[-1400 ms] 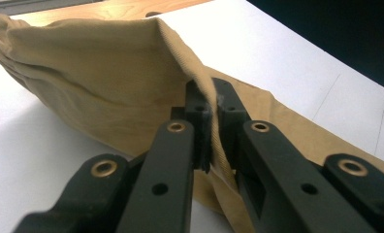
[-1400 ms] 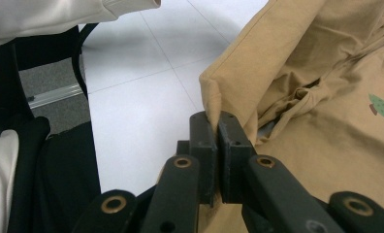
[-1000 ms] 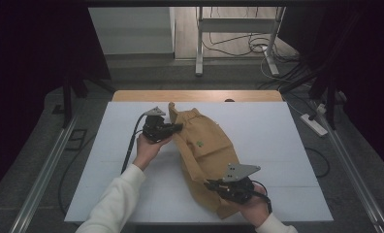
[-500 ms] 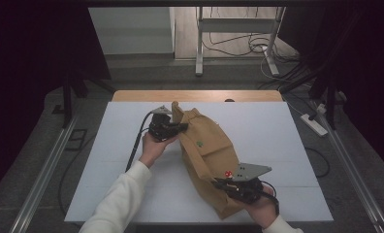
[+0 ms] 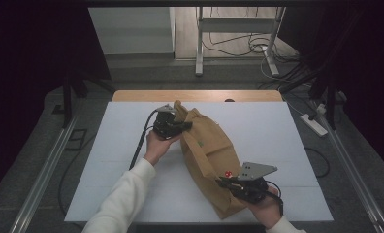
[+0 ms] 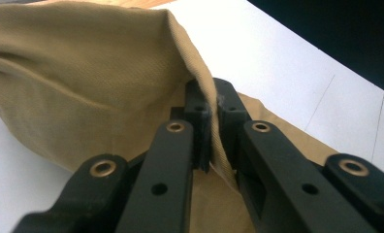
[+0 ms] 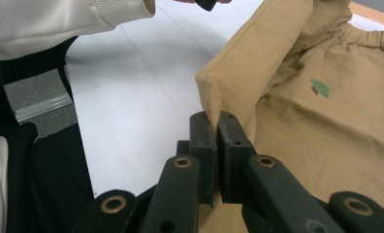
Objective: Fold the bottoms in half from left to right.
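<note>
Left gripper view: left hand-held gripper (image 6: 213,131) clamped on a fold of tan fabric at the edge of the garment (image 6: 83,82). Right gripper view: right hand-held gripper (image 7: 217,141) pinched shut on another corner of the same garment (image 7: 326,126), small green mark on the cloth beyond. High view: garment (image 5: 207,150) stretched diagonally between both, lying on the white surface (image 5: 287,141), left end farther, right end nearer.

Lab: frame rig (image 5: 200,39), floor cables (image 5: 238,41)
</note>
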`<action>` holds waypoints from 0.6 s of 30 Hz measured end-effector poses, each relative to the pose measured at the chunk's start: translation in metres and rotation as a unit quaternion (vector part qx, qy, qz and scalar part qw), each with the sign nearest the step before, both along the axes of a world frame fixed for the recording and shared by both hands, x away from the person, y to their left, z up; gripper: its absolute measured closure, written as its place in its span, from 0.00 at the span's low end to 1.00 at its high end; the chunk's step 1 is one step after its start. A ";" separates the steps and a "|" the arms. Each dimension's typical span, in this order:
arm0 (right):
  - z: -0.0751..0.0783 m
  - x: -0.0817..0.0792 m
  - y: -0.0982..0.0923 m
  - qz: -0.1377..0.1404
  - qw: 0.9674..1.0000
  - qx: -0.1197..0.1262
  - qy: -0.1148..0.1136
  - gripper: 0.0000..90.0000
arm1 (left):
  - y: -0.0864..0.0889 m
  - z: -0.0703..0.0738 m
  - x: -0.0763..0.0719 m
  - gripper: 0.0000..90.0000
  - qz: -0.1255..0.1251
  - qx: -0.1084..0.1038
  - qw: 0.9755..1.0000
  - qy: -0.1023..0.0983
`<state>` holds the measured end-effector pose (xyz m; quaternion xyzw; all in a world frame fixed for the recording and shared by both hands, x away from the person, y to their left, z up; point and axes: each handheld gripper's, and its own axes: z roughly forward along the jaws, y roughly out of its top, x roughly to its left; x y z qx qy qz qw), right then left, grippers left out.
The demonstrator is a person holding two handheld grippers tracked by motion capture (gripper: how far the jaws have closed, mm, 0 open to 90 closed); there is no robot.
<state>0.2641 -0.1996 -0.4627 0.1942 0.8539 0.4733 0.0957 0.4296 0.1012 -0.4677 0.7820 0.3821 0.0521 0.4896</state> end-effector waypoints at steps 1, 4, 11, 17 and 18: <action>0.000 0.000 -0.001 -0.001 1.000 0.001 0.000 0.96 | -0.001 0.000 0.000 0.95 -0.001 0.001 1.000 0.000; 0.001 0.000 -0.003 -0.003 1.000 0.001 -0.001 0.96 | -0.004 0.002 0.001 0.95 -0.003 0.003 1.000 -0.001; -0.001 0.001 -0.010 -0.013 1.000 -0.004 0.005 0.96 | -0.012 -0.001 0.004 0.95 -0.004 0.005 1.000 0.003; -0.003 0.002 -0.014 -0.019 1.000 -0.010 0.004 0.96 | -0.017 -0.003 0.006 0.94 -0.005 0.005 1.000 0.005; -0.003 0.002 -0.015 -0.021 1.000 -0.010 0.005 0.96 | -0.017 -0.003 0.007 0.94 -0.005 0.005 1.000 0.005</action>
